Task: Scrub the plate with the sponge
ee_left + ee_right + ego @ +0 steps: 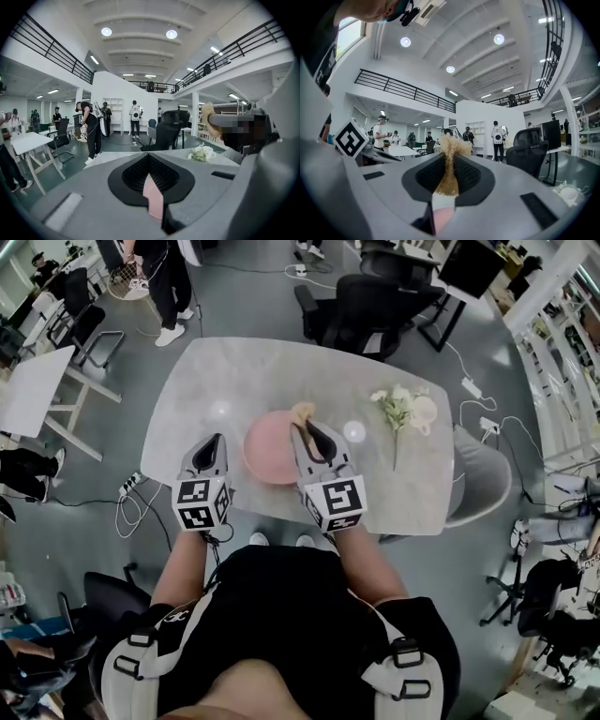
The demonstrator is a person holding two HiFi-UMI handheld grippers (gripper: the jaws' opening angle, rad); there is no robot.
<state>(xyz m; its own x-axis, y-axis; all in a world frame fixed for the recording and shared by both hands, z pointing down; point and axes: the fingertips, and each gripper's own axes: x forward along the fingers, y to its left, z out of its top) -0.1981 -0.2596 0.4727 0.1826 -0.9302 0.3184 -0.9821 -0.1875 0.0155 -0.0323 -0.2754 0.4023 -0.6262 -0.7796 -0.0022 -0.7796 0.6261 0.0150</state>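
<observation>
A round pink plate lies on the grey table near its front edge. My right gripper hangs over the plate's right part, shut on a tan sponge. The sponge sticks up between the jaws in the right gripper view. My left gripper is just left of the plate, its jaws shut and pointing away from me. In the left gripper view the left gripper shows only a pink sliver in the slit. The sponge appears there at the right.
White flowers and a white cup lie on the table's right side. A grey chair stands at the right edge, a black office chair behind the table. People stand far back; cables run over the floor at left.
</observation>
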